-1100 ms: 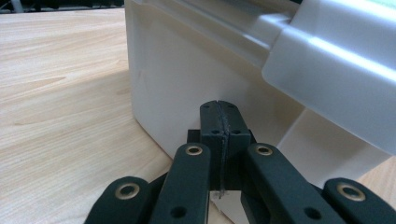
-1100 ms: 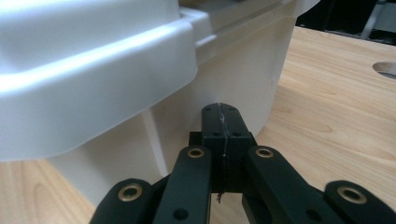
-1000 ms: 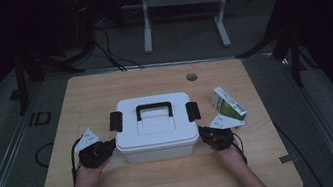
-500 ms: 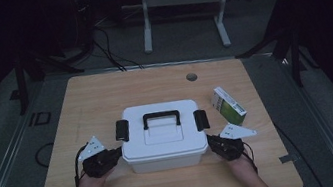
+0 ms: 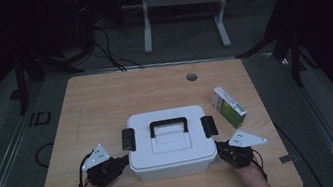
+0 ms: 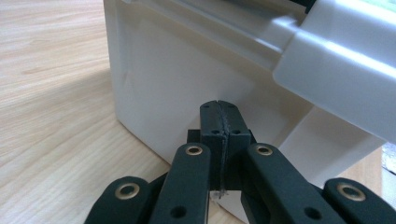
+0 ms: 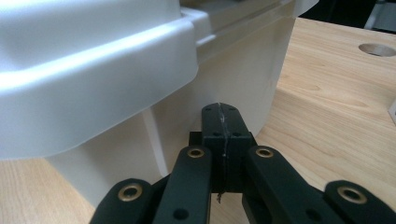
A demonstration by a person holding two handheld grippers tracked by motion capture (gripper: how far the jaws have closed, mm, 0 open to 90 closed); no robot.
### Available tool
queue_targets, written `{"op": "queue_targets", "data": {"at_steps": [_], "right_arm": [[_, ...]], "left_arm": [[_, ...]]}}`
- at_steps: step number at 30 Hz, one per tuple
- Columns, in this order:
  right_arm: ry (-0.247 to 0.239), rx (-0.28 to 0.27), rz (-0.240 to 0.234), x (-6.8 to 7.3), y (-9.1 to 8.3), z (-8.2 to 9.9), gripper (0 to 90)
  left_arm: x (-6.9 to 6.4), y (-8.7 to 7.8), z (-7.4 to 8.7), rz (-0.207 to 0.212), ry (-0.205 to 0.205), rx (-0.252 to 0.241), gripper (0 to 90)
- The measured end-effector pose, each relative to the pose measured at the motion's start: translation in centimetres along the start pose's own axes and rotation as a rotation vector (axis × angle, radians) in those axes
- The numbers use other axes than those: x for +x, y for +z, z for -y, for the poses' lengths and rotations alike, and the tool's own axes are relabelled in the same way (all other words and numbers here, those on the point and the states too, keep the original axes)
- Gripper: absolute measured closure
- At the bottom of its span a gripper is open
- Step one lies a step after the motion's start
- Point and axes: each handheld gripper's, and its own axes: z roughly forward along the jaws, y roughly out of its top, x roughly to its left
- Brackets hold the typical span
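Note:
A white lidded storage box (image 5: 170, 143) with a black handle (image 5: 168, 123) and a black latch on each end stands on the wooden table (image 5: 105, 103), near its front edge. My left gripper (image 5: 123, 162) is shut, with its tips against the box's left wall. In the left gripper view the closed jaws (image 6: 219, 105) point at the white wall (image 6: 163, 79) below the lid's rim. My right gripper (image 5: 219, 149) is shut too, at the box's right wall. In the right gripper view its tips (image 7: 221, 108) sit under the overhanging lid rim (image 7: 93, 79). Neither holds anything.
A small green-and-white carton (image 5: 228, 107) lies on the table just right of the box, behind my right gripper. A round cable hole (image 5: 191, 77) sits near the far edge. Beyond the table are a dark floor with cables and a desk frame (image 5: 180, 0).
The box has slid toward the table's front edge and slightly right. Both shut grippers have come back with it, one on each side.

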Motion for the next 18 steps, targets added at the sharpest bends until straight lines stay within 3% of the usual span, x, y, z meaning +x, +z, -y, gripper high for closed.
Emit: {"op": "queue_targets", "data": {"at_steps": [12, 18], "right_arm": [[0.019, -0.009, 0.007, -0.1, -1.9, 0.9, 90.0], [0.025, -0.014, 0.008, -0.2, -2.4, 1.2, 90.0]], "left_arm": [[-1.2, 0.7, 0.0, 0.043, 0.008, 0.007, 90.0], [-1.5, 0.9, -0.1, 0.042, 0.024, 0.013, 90.0]]}}
